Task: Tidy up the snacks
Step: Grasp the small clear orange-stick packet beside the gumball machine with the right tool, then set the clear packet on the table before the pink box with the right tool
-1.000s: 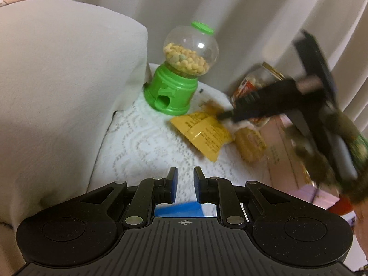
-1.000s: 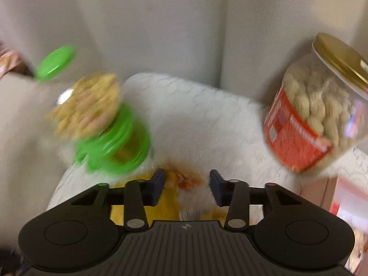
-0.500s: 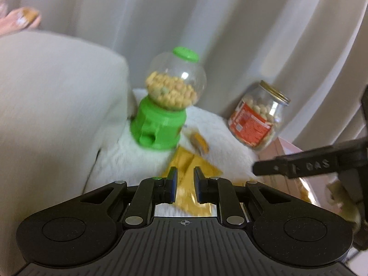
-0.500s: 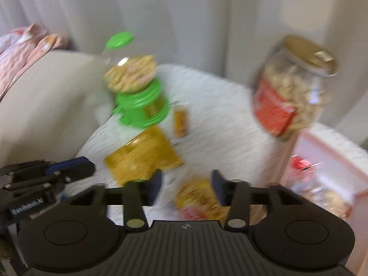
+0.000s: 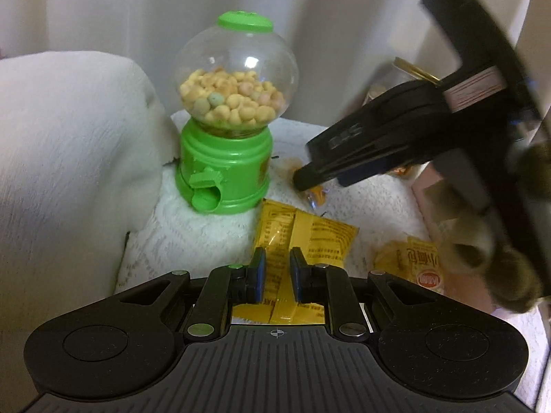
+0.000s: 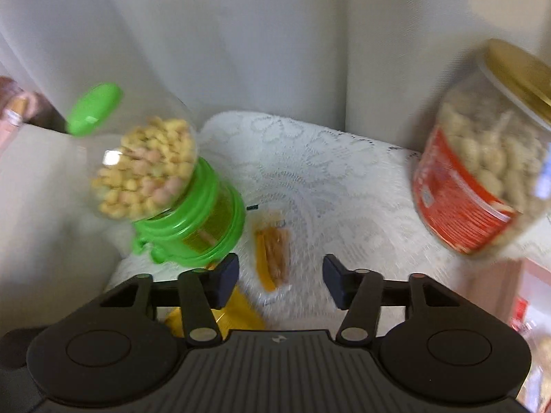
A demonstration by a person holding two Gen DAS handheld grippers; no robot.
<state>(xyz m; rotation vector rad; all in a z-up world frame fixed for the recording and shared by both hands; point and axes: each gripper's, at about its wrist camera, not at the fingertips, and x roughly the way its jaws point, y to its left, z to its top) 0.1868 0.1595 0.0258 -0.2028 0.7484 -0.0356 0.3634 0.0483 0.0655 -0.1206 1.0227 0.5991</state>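
Several snack packets lie on a white lace cloth. A small orange snack packet lies just ahead of my right gripper, in line with the gap. The jaws are closing and the pads do not touch it. In the left wrist view the right gripper points down at that packet. My left gripper is shut to a narrow gap with nothing pinched, hovering over a big yellow packet. Another yellow packet lies to the right.
A green gumball dispenser full of round sweets stands at the back left, close to the small packet. A gold-lidded peanut jar stands at the right. A pale cushion borders the left, a pink box the right, curtains behind.
The right gripper pulled back, then came in again over the small orange packet, with jaws wider than a second ago. The left gripper moved over the big yellow packet, its gap unchanged.
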